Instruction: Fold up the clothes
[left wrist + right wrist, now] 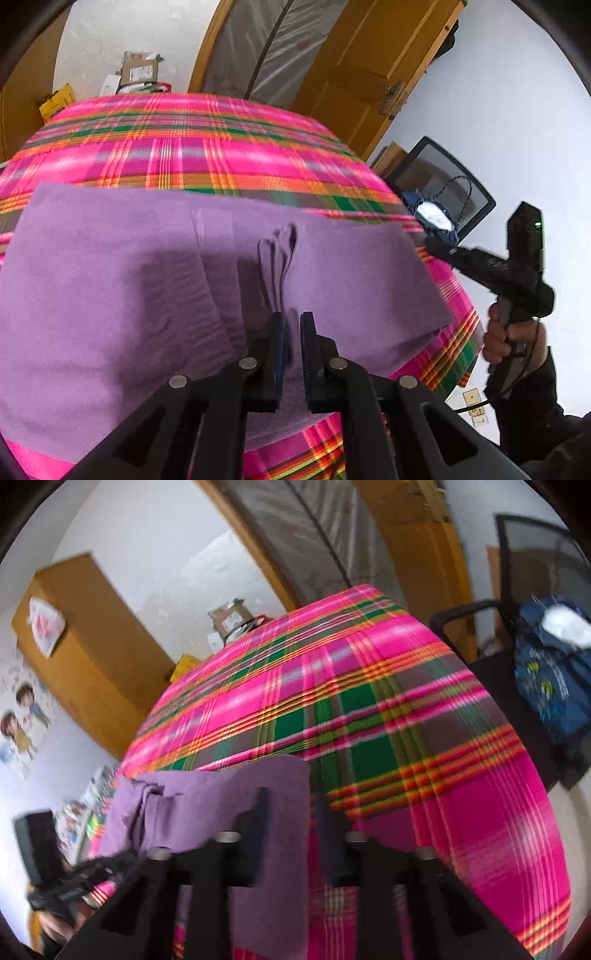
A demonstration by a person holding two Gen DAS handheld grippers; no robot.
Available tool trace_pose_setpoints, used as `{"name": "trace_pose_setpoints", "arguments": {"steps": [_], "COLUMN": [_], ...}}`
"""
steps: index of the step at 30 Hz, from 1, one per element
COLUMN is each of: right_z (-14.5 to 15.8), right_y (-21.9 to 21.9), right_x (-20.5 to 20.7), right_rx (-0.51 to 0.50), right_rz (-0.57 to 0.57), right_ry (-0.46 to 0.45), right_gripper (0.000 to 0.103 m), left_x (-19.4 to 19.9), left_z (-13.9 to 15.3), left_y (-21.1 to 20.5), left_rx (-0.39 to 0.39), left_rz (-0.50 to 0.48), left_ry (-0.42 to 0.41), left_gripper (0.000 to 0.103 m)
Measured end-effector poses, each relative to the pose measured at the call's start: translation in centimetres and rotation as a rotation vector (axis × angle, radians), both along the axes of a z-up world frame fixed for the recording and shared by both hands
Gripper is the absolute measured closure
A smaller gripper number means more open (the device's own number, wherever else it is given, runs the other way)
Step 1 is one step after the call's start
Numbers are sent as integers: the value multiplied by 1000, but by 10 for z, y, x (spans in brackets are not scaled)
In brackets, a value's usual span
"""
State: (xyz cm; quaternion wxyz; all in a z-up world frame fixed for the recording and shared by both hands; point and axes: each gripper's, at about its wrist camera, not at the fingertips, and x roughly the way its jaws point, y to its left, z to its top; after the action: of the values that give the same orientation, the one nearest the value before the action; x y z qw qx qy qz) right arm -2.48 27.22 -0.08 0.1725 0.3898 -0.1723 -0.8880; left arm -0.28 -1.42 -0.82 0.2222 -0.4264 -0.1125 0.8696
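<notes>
A purple cloth (129, 280) lies spread on the pink plaid table cover (184, 147). My left gripper (291, 325) is nearly shut on a raised pleat of the cloth near its middle front. In the right wrist view my right gripper (291, 812) is open, its fingers standing apart over the corner of the purple cloth (221, 812), with a flap of cloth lying between them. The right gripper also shows in the left wrist view (439, 247), at the cloth's right edge, held by a hand.
A black mesh chair (443, 184) with a blue bag (554, 679) stands right of the table. A yellow wooden door (369, 74) and a plastic-covered doorway are behind. Boxes (140, 70) sit at the table's far end. A wooden cabinet (85, 646) stands at the left.
</notes>
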Motion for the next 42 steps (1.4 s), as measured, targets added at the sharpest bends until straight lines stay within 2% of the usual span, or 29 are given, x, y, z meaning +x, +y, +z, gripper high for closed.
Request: {"name": "trace_pose_setpoints", "arguments": {"steps": [3, 5, 9, 11, 16, 22, 24, 26, 27, 29, 34, 38, 42], "right_z": [-4, -11, -26, -23, -5, -4, -4, -5, -8, -14, -29, -25, -30], "right_y": [-15, -23, -28, -26, -11, -12, -13, -14, -16, -20, -30, -17, -14], "right_x": [-10, -20, -36, -36, -5, 46, 65, 78, 82, 91, 84, 76, 72], "right_rx": [38, 75, 130, 126, 96, 187, 267, 319, 335, 368, 402, 292, 334], "right_rz": [48, 66, 80, 77, 128, 233, 253, 258, 263, 274, 244, 156, 101], "right_ry": [12, -4, -33, -30, 27, 48, 71, 81, 76, 67, 34, 28, -2], "right_gripper": [99, 99, 99, 99, 96, 95, 87, 73, 63, 63, 63, 63, 64], "left_x": [-3, -6, -18, -23, -26, -24, -24, -25, -24, -24, -23, -24, -24], "left_z": [8, 11, 1, -4, -15, -23, -24, -25, -26, -26, -25, -26, -27], "left_y": [10, 18, 31, 35, 33, 26, 25, 24, 24, 25, 25, 24, 24], "left_rx": [-1, -5, -29, -40, -43, -32, -28, -25, -24, -24, -21, -17, -13], "left_rz": [-29, -51, -74, -78, -68, -68, -69, -67, -66, -65, -68, -70, -75], "left_ry": [30, 43, 18, 1, -25, -42, -44, -44, -44, -43, -44, -41, -43], "left_gripper": [94, 94, 94, 94, 95, 94, 94, 94, 94, 94, 95, 94, 94]}}
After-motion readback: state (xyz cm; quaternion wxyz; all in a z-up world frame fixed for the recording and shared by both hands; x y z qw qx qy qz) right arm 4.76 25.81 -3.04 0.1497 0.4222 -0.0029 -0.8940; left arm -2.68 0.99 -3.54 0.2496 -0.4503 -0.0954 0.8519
